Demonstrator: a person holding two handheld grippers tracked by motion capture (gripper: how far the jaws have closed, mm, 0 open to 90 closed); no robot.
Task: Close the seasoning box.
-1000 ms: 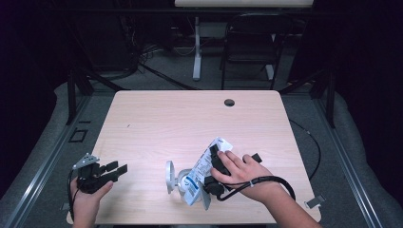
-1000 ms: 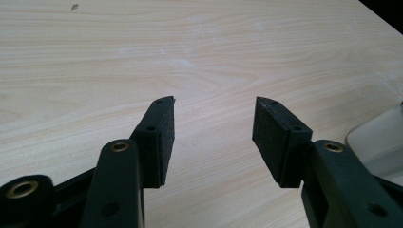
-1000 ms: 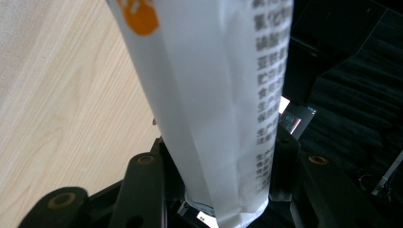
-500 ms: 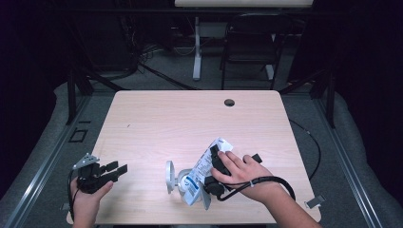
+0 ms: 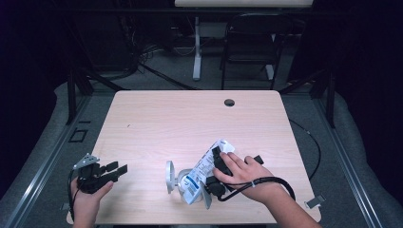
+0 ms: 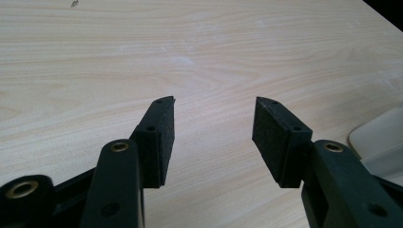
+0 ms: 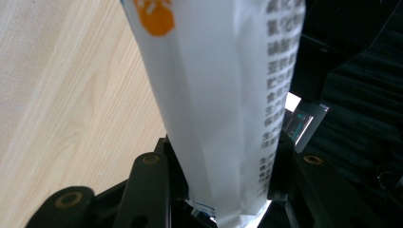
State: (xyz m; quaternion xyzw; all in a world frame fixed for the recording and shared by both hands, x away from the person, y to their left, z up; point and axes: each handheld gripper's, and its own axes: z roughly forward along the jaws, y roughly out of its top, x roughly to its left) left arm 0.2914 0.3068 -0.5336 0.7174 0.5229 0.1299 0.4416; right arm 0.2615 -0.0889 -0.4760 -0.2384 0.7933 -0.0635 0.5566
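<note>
Right now I'm gripping the white packet (image 5: 205, 170) with the right claw (image 5: 216, 166) at the near middle of the counter (image 5: 157, 118), beside a white holder (image 5: 169, 176). Its jaws have just been closing, half-wide, clenching on the packet (image 7: 223, 118). Next, I judge, I'm lifting it clear without crushing it. The left claw (image 6: 213, 124) is resting released, holding nothing.

The jaws of the right gripper (image 5: 216, 166) have just been closed a little further around the white packet (image 5: 205, 173), which is seen between them in the right gripper view and is pressed at both sides. In the high view, no other shift from the earlier pictures can be made out.
</note>
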